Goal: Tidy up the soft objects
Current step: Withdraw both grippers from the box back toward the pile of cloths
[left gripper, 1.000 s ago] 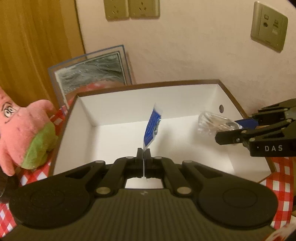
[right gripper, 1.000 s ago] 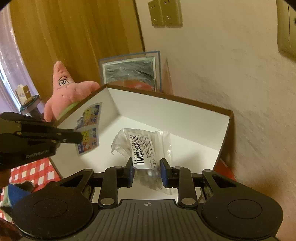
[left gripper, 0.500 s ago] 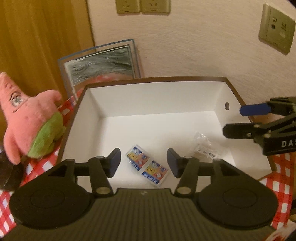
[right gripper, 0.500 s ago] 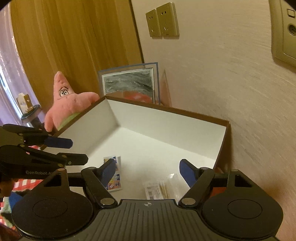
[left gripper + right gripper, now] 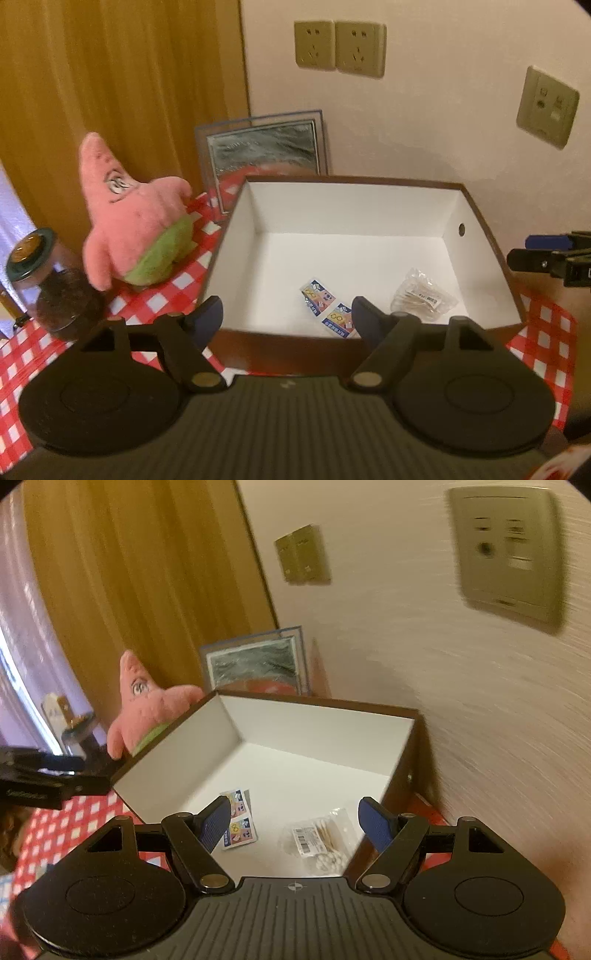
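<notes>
Both packets are now lying on the box [image 5: 491, 254] floor: sticker sheet [image 5: 328, 308] left of cotton-swab bag [image 5: 421, 295]. Left gripper [image 5: 288, 314] and right gripper [image 5: 295, 819] are hanging spread and empty, their jaws having just been opening, so both drops look done.

Both views are lit dimly by a warm, yellowish light, and a cooler violet glow is admitted at nine o'clock from a window edge. The white interior of the brown-rimmed cardboard box [image 5: 258, 236] is the brightest surface; soft shadow is cast along its near wall. Strong fisheye bending is seen toward the edges. In the right wrist view the textured cream wall [image 5: 480, 709] and the beige socket plate [image 5: 506, 554] are smeared by motion blur.
</notes>
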A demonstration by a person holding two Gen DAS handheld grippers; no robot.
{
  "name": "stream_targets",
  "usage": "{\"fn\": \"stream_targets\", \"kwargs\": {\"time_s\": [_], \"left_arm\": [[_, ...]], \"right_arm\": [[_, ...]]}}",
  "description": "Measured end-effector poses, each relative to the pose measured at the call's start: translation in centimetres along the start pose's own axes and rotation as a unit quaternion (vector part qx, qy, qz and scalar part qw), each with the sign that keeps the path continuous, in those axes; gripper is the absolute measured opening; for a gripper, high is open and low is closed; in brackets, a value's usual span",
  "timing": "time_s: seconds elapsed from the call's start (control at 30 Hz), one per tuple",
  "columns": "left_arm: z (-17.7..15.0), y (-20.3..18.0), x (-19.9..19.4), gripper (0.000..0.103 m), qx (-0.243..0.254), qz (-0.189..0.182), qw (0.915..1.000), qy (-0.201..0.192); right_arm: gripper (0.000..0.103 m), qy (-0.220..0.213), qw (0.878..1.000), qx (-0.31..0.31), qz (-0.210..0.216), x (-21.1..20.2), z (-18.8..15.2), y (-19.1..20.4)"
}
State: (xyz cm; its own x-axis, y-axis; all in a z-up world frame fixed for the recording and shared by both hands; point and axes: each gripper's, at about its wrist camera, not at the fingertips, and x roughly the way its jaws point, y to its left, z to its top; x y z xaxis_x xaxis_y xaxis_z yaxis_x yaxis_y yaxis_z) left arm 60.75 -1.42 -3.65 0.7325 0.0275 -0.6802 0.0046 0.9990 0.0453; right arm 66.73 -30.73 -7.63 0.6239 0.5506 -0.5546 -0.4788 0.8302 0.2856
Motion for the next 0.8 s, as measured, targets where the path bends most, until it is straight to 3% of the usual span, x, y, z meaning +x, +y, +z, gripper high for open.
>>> {"fn": "stream_targets", "kwargs": {"time_s": [0.17, 0.47, 0.8], "left_arm": [[-1.2, 0.0, -3.6, 0.083, -0.012, 0.001, 0.9998, -0.014], [-4.5, -0.7, -9.3, 0.083, -0.031, 0.007, 0.9994, -0.016], [-10.8, 0.7, -15.2, 0.083, -0.040, 0.013, 0.9991, -0.011]], "right_arm": [[0.076, -0.013, 1.000, 0.017, -0.011, -2.8, -0.7, -0.2], [0.076, -0.038, 0.998, 0.035, -0.020, -8.2, -3.2, 1.2], [0.076, -0.035, 0.998, 0.047, -0.026, -13.8, -8.3, 6.4]]}}
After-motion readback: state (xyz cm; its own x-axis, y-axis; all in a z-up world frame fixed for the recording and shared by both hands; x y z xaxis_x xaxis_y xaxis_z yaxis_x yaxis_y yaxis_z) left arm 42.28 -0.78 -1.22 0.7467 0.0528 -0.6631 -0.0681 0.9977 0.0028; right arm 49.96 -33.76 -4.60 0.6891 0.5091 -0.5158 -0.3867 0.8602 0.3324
